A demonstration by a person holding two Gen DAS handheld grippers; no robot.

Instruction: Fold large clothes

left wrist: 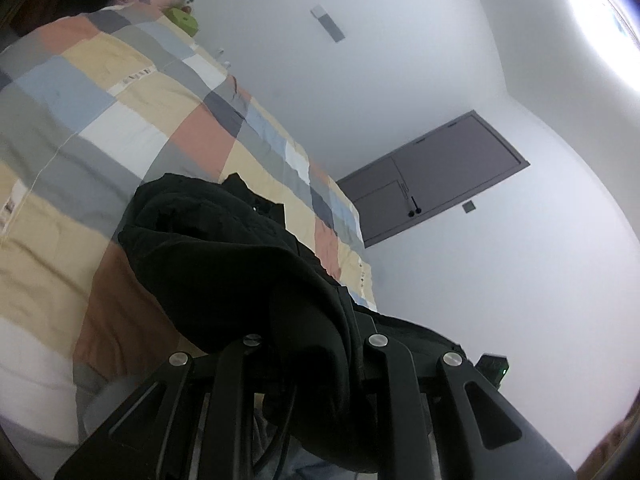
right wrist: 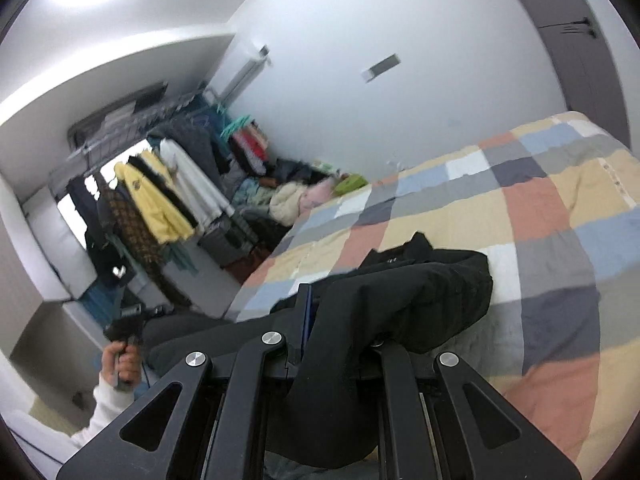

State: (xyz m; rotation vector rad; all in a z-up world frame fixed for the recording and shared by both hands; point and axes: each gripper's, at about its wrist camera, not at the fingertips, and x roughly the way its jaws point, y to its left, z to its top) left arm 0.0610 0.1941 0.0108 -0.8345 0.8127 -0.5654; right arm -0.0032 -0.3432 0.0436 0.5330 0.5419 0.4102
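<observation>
In my left gripper [left wrist: 316,344] a thick bunch of the black garment [left wrist: 224,252] is pinched, the cloth spilling over the fingers so I cannot see how far apart they stand. My right gripper [right wrist: 340,344] has the same garment [right wrist: 420,300] clamped the same way, the fabric draping down between the linkages. My left hand [right wrist: 122,364] shows at the edge of the right view, well apart from the right gripper.

As I judge it, both grips are on one edge of the piece, with the rest trailing onto the bed [right wrist: 540,208]. To do this well I should lift evenly, draw the two grippers apart until the edge goes taut, and lay the cloth flat before folding; a bunched hold like this invites a crooked crease.

The garment is matte, heavy-looking and soft, falling in rounded folds, with what may be a collar at its far end. Beneath it the quilt [left wrist: 120,128] is a lightly wrinkled patchwork of cream, grey, blue, white and terracotta squares. Farther off stand plain white walls, a grey panelled door [left wrist: 436,176], and a metal rack [right wrist: 152,128] hung with yellow, white and dark clothes.
</observation>
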